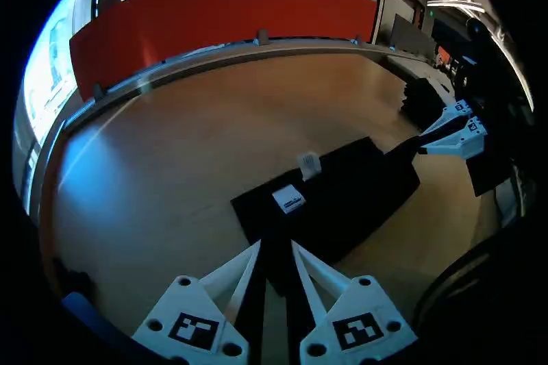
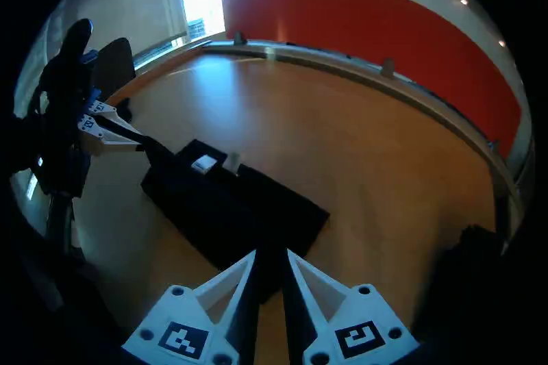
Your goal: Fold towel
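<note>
Black towel (image 1: 342,194) is lying on the wooden bench (image 1: 171,159), folded into a long narrow rectangle, and its long axis is running straight from one pair of tongs to the other. In the left gripper view the left tongs (image 1: 276,255) are sitting at the bottom centre, nearly closed, with only a thin gap between the fingers, and the near short end of the towel is filling that gap, so both fingers are pinching cloth. From there the towel is stretching away up and to the right. In the right gripper view the right tongs (image 2: 270,262) are likewise drawn almost together and gripping the opposite short end, with the towel (image 2: 233,207) pointing away up and to the left, towards the other tongs at the far corner. Two small white tags are showing on the upper face of the towel, one flat (image 1: 288,198) and one standing up at the edge (image 1: 309,163), both nearer the left tongs' half. Whether the held ends are lifting off the bench I cannot tell; the middle is looking flat. A red panel (image 1: 226,9) is running along the far edge of the bench, well apart from the towel
</note>
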